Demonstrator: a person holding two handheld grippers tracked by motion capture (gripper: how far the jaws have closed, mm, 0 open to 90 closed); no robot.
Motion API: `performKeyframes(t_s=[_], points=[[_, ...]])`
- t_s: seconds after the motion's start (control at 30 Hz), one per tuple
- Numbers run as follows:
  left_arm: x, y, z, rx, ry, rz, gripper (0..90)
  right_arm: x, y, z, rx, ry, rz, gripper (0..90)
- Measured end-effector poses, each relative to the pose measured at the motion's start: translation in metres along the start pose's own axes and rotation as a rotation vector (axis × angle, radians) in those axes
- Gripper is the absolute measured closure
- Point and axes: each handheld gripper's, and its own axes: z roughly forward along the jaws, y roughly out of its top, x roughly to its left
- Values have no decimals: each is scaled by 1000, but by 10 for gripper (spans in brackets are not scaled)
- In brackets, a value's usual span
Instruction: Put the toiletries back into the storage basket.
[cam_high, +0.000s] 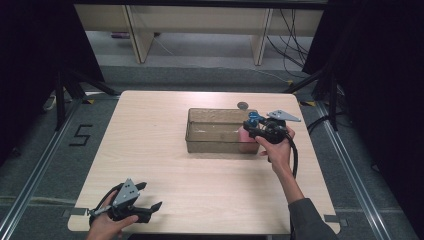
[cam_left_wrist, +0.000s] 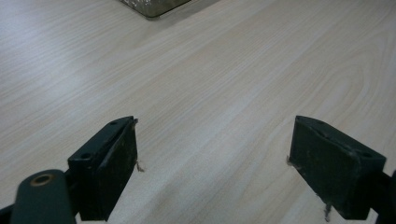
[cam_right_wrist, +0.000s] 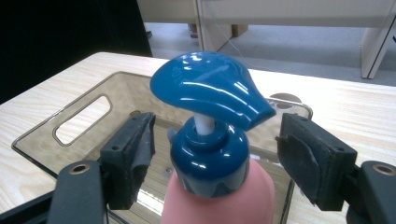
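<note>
High view, left to right: left gripper (cam_high: 145, 199) sits low at the table's (cam_high: 150, 150) near edge, jaws wide apart over bare wood. Right gripper (cam_right_wrist: 215, 154) straddles the pink pump bottle's (cam_right_wrist: 219, 196) blue collar, jaws apart, not touching, bottle standing in the clear bin (cam_high: 212, 131).

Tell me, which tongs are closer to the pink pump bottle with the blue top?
Right. The right tongs straddle the pink pump bottle with the blue top; the left tongs sit far away at the table's near edge.

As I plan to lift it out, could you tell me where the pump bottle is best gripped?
Grip the pump bottle at its blue collar, below the overhanging pump head. The right gripper already straddles it, open; the bottle stands upright in the bin.
</note>
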Motion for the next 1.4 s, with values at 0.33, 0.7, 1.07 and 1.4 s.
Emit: performKeyframes(t_s=[0.33, 0.7, 1.07, 1.4], points=[[1, 0, 0, 4, 6, 9, 149, 5, 0, -2, 7, 4, 24, 273], [1, 0, -1, 10, 9, 8, 149, 6, 0, -8, 7, -13, 4, 257], [1, 0, 0, -3, 3, 2, 149, 10, -1, -14, 3, -4, 12, 255], [0, 0, 0, -3, 3, 1, 148, 12, -2, -20, 7, 4, 21, 256]])
